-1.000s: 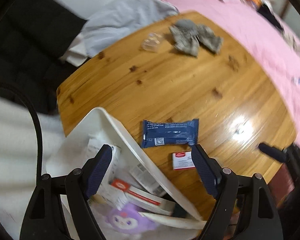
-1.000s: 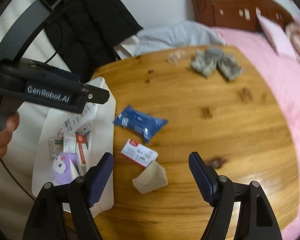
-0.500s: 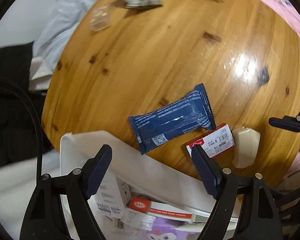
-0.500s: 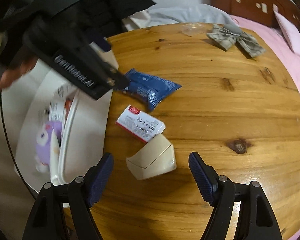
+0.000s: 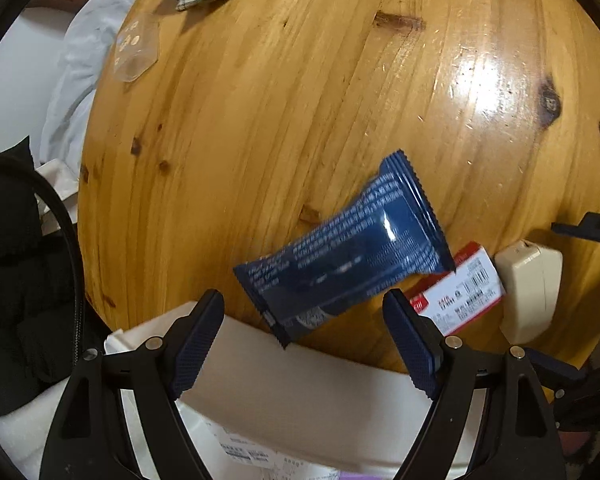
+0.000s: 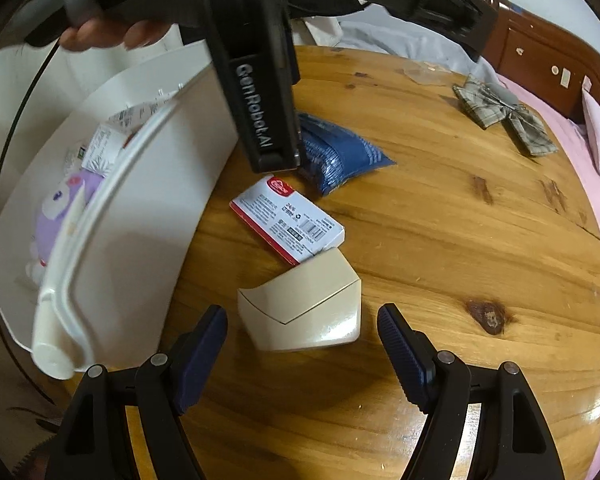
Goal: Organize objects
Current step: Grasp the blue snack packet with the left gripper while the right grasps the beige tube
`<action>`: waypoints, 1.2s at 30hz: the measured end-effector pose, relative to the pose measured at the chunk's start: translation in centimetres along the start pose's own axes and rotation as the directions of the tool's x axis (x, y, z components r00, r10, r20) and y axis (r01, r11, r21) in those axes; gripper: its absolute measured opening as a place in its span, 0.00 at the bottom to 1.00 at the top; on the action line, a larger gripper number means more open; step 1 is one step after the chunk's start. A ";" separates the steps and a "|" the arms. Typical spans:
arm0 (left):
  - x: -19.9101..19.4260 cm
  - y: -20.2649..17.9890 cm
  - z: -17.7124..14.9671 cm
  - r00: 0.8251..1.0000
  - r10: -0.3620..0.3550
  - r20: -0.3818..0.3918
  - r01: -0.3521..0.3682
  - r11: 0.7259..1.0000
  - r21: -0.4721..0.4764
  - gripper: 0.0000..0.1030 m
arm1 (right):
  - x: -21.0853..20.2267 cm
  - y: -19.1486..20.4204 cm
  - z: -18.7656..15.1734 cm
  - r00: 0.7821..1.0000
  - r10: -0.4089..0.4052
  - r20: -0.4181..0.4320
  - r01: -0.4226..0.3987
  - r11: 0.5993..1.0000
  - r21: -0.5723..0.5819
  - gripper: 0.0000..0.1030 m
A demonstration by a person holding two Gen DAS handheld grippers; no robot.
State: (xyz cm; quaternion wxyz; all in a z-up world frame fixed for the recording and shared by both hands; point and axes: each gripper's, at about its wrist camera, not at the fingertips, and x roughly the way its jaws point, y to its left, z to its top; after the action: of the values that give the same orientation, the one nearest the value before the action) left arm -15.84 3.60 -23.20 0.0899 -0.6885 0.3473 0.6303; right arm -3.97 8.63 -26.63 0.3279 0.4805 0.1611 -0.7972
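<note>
Three loose items beside the white bin on the round wooden table

A dark blue snack wrapper (image 5: 346,258) lies flat and slanted; right of it a red-and-white box (image 5: 458,292) touches a cream angular box (image 6: 302,308); the white bin (image 6: 140,216) holds a purple plush (image 6: 60,208) and cartons.

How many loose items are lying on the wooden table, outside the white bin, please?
5: blue packet, red-and-white box, cream box near bin; plaid bow, clear wrapper at far edge.

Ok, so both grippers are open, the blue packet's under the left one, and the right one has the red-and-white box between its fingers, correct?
Not quite. The right gripper frames the cream box, as the right wrist view shows; the red-and-white box lies beyond it. The rest holds: both grippers are open, with the blue packet under the left gripper.
</note>
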 end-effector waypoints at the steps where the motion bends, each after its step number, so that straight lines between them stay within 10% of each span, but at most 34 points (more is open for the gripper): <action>1: 0.2 -0.1 0.4 1.000 0.001 -0.004 -0.001 1.000 0.007 0.82 | 0.2 0.0 -0.1 1.000 -0.001 -0.005 0.001 1.000 -0.004 0.76; 19: 1.2 -1.3 2.3 0.998 0.014 -0.056 -0.013 0.999 0.035 0.83 | 0.2 0.2 -0.5 1.000 -0.016 0.025 0.018 0.995 -0.098 0.59; 23: 0.7 -1.5 2.6 0.999 0.002 -0.044 -0.001 1.000 0.023 0.51 | 0.4 -0.6 -0.3 1.000 -0.012 0.017 0.014 0.995 -0.095 0.59; 36: -1.1 0.6 2.3 1.000 -0.021 0.004 0.021 0.995 -0.099 0.49 | -2.0 -3.0 0.2 0.999 -0.030 0.016 0.030 0.999 -0.016 0.59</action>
State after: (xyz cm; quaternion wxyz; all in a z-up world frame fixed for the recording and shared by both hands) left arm -17.99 4.82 -22.41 0.0629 -0.6946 0.3083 0.6469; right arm -5.45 11.45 -24.95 0.3213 0.4689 0.1722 -0.8045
